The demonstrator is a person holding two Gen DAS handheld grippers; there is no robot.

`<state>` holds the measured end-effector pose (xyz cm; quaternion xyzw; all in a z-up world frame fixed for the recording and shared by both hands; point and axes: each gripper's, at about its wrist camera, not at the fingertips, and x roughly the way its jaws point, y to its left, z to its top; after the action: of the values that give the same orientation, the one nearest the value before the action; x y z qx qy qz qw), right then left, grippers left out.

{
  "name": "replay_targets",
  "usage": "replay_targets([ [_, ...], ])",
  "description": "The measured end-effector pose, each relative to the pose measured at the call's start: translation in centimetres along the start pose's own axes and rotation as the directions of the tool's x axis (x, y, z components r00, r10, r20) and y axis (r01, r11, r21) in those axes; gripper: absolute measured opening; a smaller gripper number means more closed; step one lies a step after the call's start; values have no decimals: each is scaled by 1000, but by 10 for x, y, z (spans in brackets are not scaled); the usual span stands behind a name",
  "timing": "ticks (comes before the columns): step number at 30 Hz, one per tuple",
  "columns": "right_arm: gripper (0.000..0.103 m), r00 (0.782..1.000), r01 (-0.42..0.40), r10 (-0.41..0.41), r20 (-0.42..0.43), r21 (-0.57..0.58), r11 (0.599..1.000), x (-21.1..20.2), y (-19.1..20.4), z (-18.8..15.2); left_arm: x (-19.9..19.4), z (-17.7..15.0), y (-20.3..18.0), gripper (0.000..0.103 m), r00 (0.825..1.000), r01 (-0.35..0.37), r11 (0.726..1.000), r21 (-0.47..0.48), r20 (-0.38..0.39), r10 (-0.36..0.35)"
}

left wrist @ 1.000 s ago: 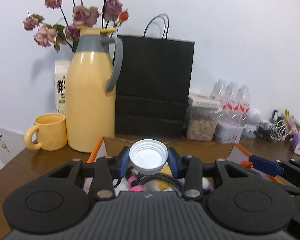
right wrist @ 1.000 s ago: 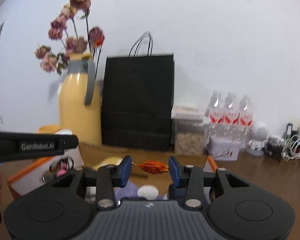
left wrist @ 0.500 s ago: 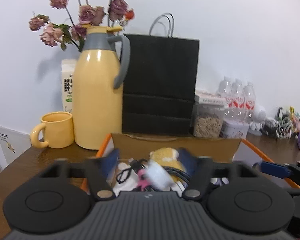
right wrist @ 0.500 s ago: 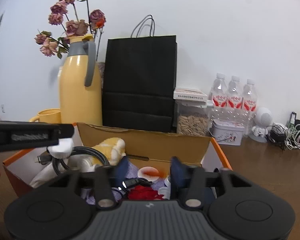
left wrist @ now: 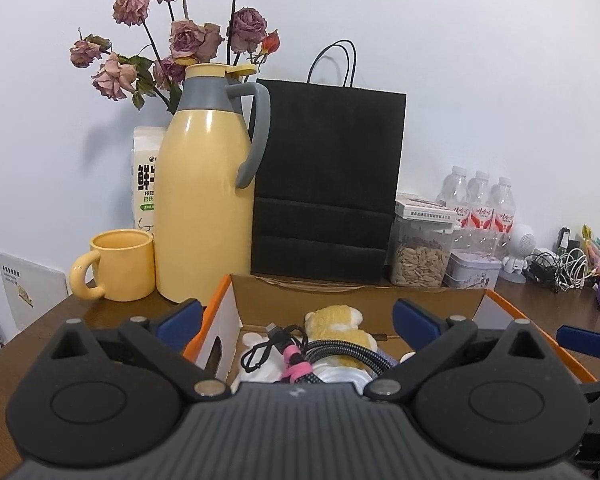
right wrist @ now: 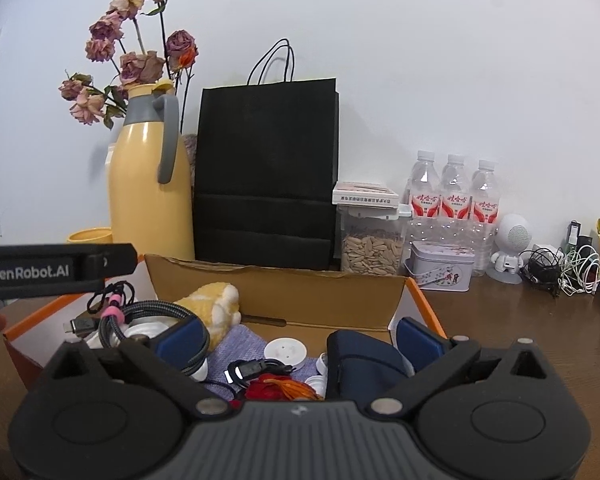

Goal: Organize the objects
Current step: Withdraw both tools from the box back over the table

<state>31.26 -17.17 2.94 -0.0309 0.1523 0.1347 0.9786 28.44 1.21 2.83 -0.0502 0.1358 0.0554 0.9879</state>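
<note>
An open cardboard box with orange edges (left wrist: 352, 294) (right wrist: 276, 292) holds several small things: a yellow plush toy (left wrist: 336, 326) (right wrist: 214, 304), a braided cable with a pink tie (left wrist: 300, 358) (right wrist: 140, 314), a white lid (left wrist: 342, 376), a white disc (right wrist: 286, 352), a red and orange piece (right wrist: 282, 388) and a navy pouch (right wrist: 360, 364). My left gripper (left wrist: 298, 322) is open and empty above the box's left half. My right gripper (right wrist: 298, 334) is open and empty above its right half. The left gripper's body (right wrist: 52, 270) shows at the left in the right wrist view.
Behind the box stand a yellow thermos jug (left wrist: 204, 188) with dried roses, a yellow mug (left wrist: 118, 264), a milk carton (left wrist: 146, 172), a black paper bag (left wrist: 328, 184), a seed jar (left wrist: 420, 252), a tin (left wrist: 474, 274) and water bottles (right wrist: 454, 196). Cables (right wrist: 564, 266) lie at the right.
My left gripper opened and let go of the white lid, which now lies in the box. My right gripper opened and dropped the orange piece into the box. Both views sit lower and closer.
</note>
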Motion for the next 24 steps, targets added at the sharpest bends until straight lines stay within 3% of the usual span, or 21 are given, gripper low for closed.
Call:
replay_targets([
  [10, 103, 1000, 11, -12, 14, 20, 1000, -13, -8, 4, -16, 6, -6, 103, 1000, 17, 999, 40, 5, -18],
  [24, 103, 1000, -10, 11, -18, 26, 1000, -76, -11, 6, -72, 4, 9, 103, 995, -11, 998, 57, -97, 17],
])
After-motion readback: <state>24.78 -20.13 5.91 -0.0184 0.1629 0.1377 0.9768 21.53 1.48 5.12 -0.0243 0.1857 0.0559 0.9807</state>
